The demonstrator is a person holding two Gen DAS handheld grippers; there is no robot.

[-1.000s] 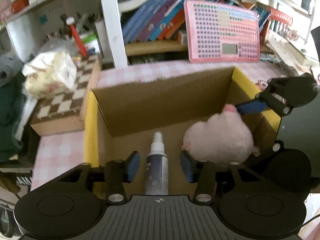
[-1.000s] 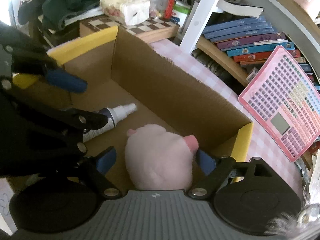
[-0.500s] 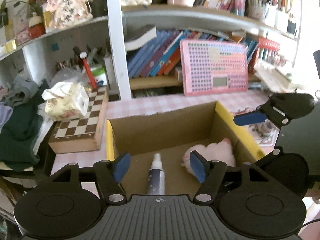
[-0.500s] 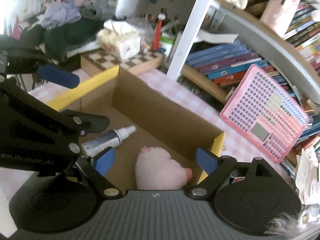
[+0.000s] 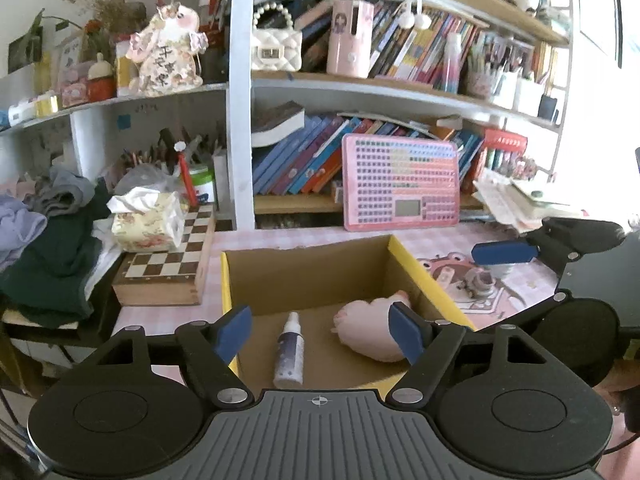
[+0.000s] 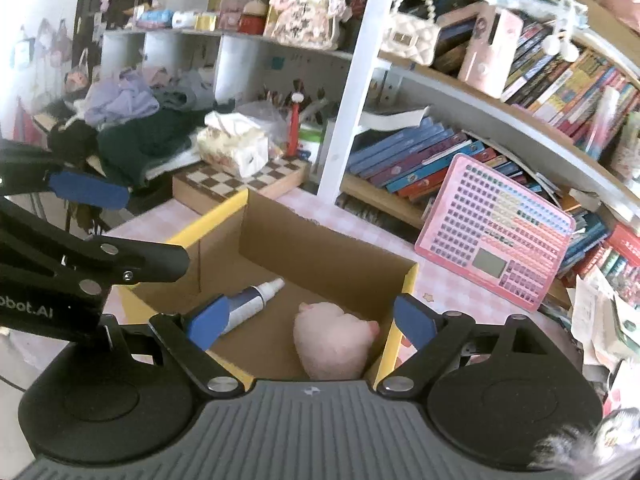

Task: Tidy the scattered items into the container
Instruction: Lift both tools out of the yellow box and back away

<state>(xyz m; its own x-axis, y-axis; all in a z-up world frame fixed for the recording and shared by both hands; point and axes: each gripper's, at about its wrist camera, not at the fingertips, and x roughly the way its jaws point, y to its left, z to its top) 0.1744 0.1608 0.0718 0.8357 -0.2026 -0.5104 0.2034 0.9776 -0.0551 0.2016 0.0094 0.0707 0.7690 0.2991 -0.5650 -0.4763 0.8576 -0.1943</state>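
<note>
An open cardboard box with yellow flaps (image 5: 304, 272) (image 6: 320, 248) stands on the pink checked table. Inside it lie a small spray bottle (image 5: 289, 351) (image 6: 250, 305) and a pink plush toy (image 5: 374, 330) (image 6: 332, 340). My left gripper (image 5: 322, 334) is open and empty, raised above the box's near edge. My right gripper (image 6: 310, 322) is open and empty, also above the box. The right gripper's blue finger (image 5: 502, 252) shows at the right of the left wrist view. The left gripper's finger (image 6: 90, 190) shows at the left of the right wrist view.
A chessboard box (image 5: 168, 268) with a tissue pack (image 5: 146, 222) stands left of the box. A pink keyboard toy (image 5: 402, 184) leans on the bookshelf behind. Clothes (image 5: 48, 240) are piled at far left. Small items (image 5: 478, 282) lie on a printed mat at right.
Both grippers have risen and pulled back from the box, and their jaws have spread wider. The plush toy and the bottle stay lying inside the box.
</note>
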